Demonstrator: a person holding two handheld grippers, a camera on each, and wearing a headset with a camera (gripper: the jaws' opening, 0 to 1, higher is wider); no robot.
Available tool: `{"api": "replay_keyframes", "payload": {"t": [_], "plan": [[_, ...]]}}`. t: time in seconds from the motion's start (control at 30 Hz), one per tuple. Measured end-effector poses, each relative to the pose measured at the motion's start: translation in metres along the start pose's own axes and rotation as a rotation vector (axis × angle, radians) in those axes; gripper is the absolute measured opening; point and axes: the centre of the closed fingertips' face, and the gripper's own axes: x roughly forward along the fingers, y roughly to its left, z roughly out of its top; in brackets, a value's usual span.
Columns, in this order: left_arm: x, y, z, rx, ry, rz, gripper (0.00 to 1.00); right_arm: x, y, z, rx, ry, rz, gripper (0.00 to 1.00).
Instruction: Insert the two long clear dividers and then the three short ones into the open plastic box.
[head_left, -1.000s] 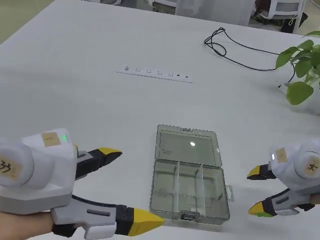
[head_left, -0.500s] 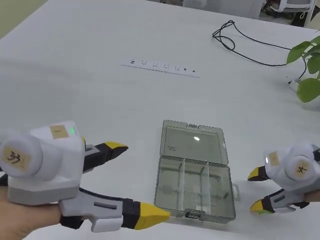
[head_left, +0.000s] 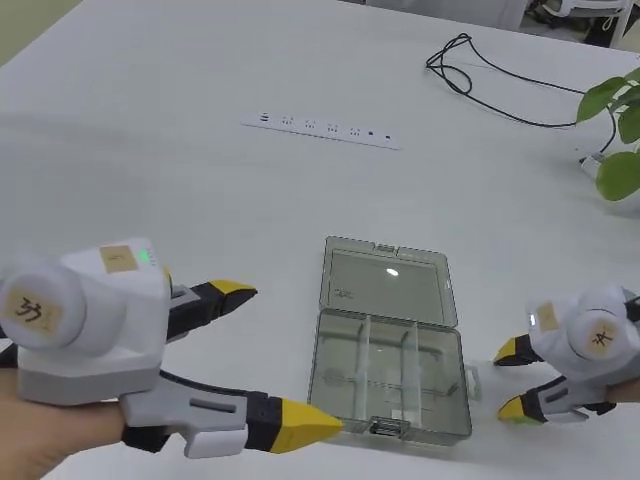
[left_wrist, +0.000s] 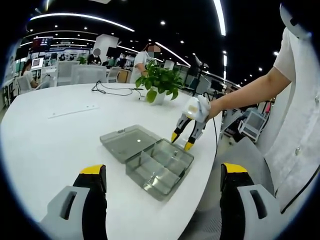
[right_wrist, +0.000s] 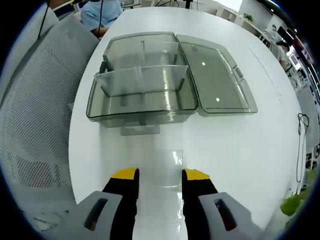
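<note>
The open grey-clear plastic box (head_left: 391, 385) lies near the table's front edge with its lid (head_left: 390, 282) flat behind it. Clear dividers stand inside it, both lengthwise and crosswise. My right gripper (head_left: 508, 379) hovers just right of the box, by its latch. In the right gripper view the jaws (right_wrist: 161, 175) are partly closed on a clear divider (right_wrist: 167, 162), with the box (right_wrist: 142, 95) straight ahead. My left gripper (head_left: 270, 358) is left of the box, jaws wide apart and empty. The left gripper view (left_wrist: 163, 170) faces the box (left_wrist: 150, 162) and the right gripper (left_wrist: 187, 132) beyond it.
A white power strip (head_left: 325, 131) lies farther back on the white table (head_left: 150, 150). A black cable (head_left: 480, 85) loops at the back right beside a potted plant (head_left: 620, 130). The table edge runs close behind the right gripper, with a mesh chair (right_wrist: 40, 110) beyond it.
The head camera has shifted a little. Both grippers keep their places on either side of the box, and the box has not moved.
</note>
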Motion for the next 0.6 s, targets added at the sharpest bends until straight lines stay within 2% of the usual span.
{"api": "replay_keyframes", "payload": {"t": [0.37,0.6], "plan": [[0.0026,-0.0034,-0.0007,0.005,0.008,-0.009,0.97,-0.0002,0.0001,0.0000,0.006,-0.001,0.000,0.33],[0.0024,-0.0043,0.0018,0.014,0.010,-0.014,0.96,-0.0061,0.0009,0.0008,0.025,-0.016,-0.029,0.33]]}}
